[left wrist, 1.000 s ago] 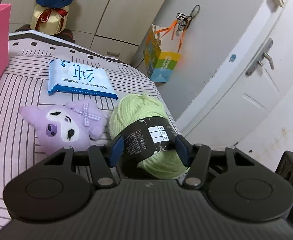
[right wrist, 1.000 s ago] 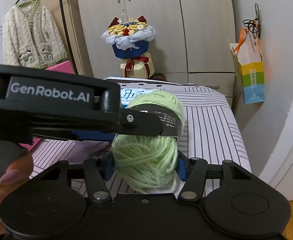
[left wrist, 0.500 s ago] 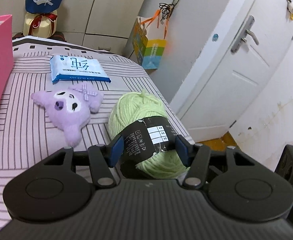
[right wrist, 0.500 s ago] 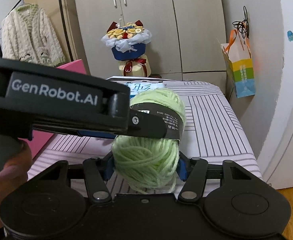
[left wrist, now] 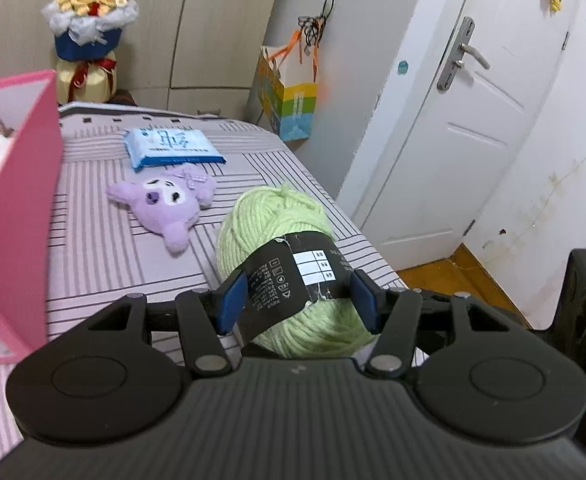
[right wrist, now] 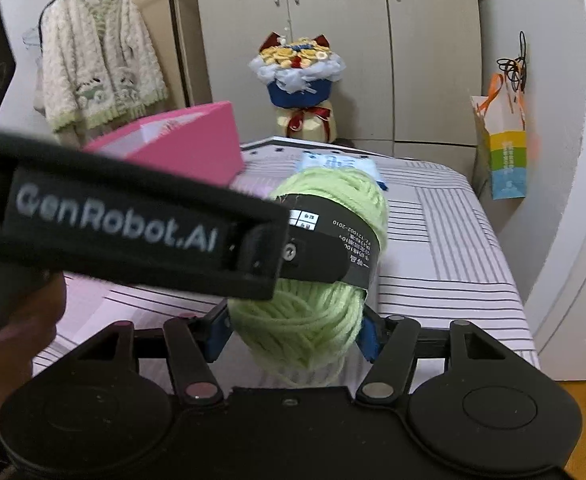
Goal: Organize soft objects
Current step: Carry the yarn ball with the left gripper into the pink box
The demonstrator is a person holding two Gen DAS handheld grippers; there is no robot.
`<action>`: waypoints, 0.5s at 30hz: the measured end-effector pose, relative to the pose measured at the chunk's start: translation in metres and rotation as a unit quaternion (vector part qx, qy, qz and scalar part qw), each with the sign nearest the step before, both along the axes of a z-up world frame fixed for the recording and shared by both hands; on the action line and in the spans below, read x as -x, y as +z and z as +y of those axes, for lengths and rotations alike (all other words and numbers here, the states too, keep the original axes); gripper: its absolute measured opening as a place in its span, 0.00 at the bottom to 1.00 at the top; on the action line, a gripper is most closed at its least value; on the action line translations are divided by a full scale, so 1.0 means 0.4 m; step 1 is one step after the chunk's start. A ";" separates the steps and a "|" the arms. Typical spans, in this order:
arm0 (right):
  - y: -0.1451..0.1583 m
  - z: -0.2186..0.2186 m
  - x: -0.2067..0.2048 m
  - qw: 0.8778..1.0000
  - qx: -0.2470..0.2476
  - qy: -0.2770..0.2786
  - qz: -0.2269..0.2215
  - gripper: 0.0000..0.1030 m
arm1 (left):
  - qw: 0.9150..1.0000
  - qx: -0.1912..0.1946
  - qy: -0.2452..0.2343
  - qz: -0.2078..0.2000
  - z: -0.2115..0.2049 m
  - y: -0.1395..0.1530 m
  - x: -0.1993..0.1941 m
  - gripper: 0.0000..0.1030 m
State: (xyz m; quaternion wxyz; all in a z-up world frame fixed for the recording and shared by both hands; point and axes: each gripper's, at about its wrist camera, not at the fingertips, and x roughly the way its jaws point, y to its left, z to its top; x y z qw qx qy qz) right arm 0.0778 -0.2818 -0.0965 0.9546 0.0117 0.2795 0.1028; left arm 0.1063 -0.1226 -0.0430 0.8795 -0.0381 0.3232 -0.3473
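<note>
Two grippers share one skein of green yarn (left wrist: 281, 220), lifted clear of the striped bed (left wrist: 105, 264). At left stands the pink box (left wrist: 17, 208), open-topped and already holding plush items, presumably the destination. The purple plush (left wrist: 165, 204) and the tissue pack (left wrist: 171, 148) lie flat beyond, not yet sorted. The left gripper (left wrist: 299, 296) clamps the yarn's black paper band, the firmest hold on a yielding skein. The right gripper (right wrist: 293, 328) is easing its jaws apart around the yarn's lower end, apparently handing over.
</note>
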 end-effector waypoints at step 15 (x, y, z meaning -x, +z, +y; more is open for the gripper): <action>0.111 0.134 0.083 0.996 0.033 0.073 -0.050 0.65 | 0.997 0.038 0.042 -0.045 0.191 0.083 0.109 0.54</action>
